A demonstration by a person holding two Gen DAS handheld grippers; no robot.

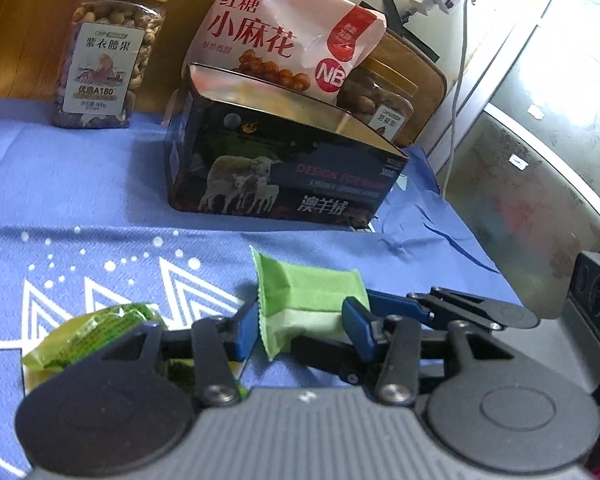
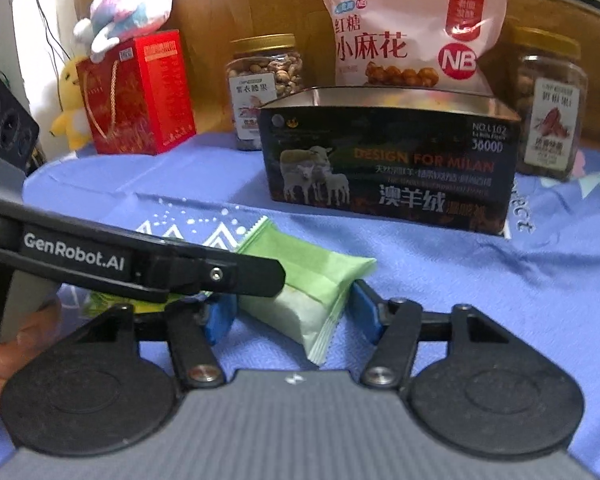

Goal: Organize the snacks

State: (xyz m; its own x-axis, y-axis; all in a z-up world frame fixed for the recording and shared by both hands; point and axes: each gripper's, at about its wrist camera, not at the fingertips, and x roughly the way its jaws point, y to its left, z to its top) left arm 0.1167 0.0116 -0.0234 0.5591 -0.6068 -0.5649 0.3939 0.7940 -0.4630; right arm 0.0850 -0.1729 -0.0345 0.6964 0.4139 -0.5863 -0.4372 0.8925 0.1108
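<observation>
- Both grippers crowd round one green snack packet [image 2: 300,280] lying on the blue cloth [image 2: 480,280], on the near side of the table.
- The right gripper [image 2: 292,314] has its blue pads on either side of the packet, one at each edge. The jaws look spread, with the wrapper loosely between them; I see no squeeze on it yet.
- The left gripper [image 1: 300,326] straddles the same packet from the other side. Its pads seem to touch the wrapper, but whether it truly grips I cannot tell.
- In the right camera, one black finger of the left gripper lies across the packet's far left corner.
- A second, shinier green sweet [image 1: 88,336] sits just left of the packet, partly under the left gripper.
- Further back stands the dark open tin [image 2: 388,168] with sheep on it, a pink bag [image 2: 412,36] leaning in it, and a nut jar [image 2: 266,80] to its far left, another [image 2: 548,104] to its right.
- Risk, as I judge it: two grippers closing on one small packet could knock fingers together or tug the wrapper in opposite directions.
- The wrapper is slick and puffy, so a pinch on the crimped edge alone might slip during the lift to the tin.
- The left gripper could also nudge the shiny sweet away.
</observation>
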